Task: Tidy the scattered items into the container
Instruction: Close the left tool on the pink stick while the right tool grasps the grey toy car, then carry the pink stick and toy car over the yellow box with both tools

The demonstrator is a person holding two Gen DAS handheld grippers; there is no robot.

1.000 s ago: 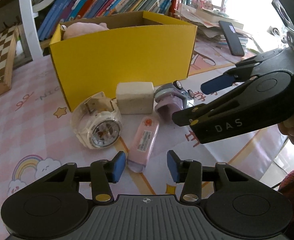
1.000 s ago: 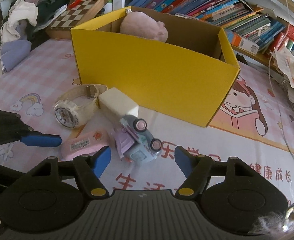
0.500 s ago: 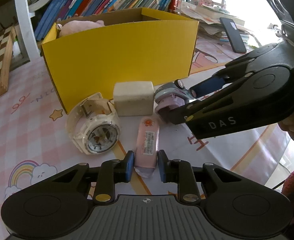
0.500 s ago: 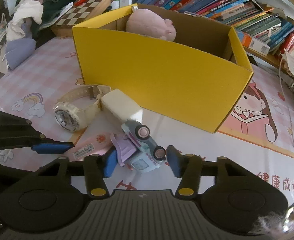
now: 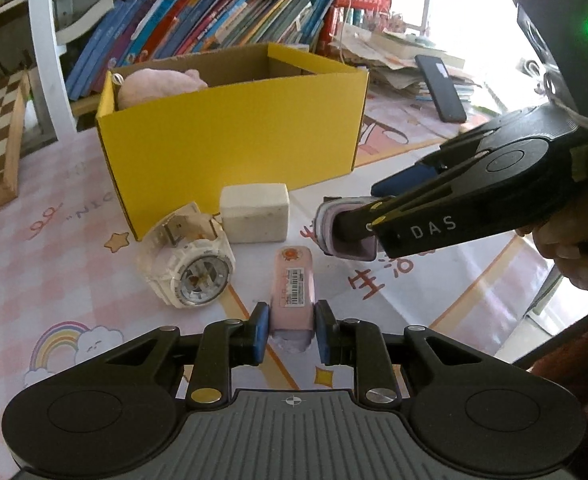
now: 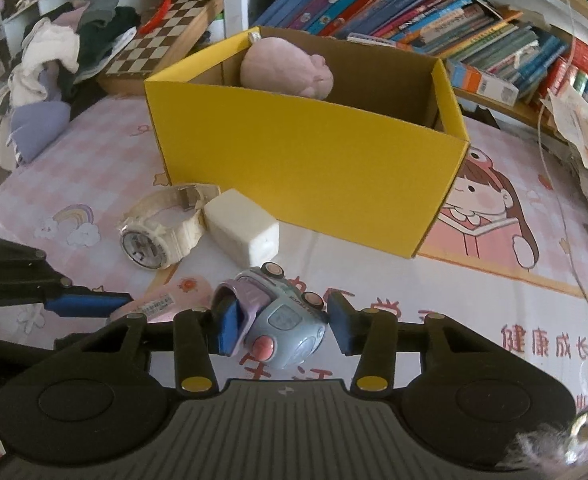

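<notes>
From the left wrist, the left gripper (image 5: 288,332) has its blue pads pressed against the near end of the flat pink plastic case with a barcode label (image 5: 294,294), jaws closed down to the case's width; the case lies on the pink checked tablecloth (image 5: 54,264), its long axis running straight away from the gripper toward the open yellow cardboard box (image 5: 234,140). The box stands beyond and a little left, a pink plush toy (image 5: 158,84) already inside it. Between case and box lie the white plastic wristwatch (image 5: 192,264) and the cream rectangular block (image 5: 254,218), both on the cloth just in front of the box wall. From the right wrist, the right gripper (image 6: 278,322) straddles the small blue-and-lilac toy car (image 6: 278,312), which lies tipped on its side; the left pad touches it, while the right pad appears a hair off, so the jaws are narrowed but I cannot tell that they grip. The box (image 6: 305,160) is ahead of both grippers, roughly equally near.
</notes>
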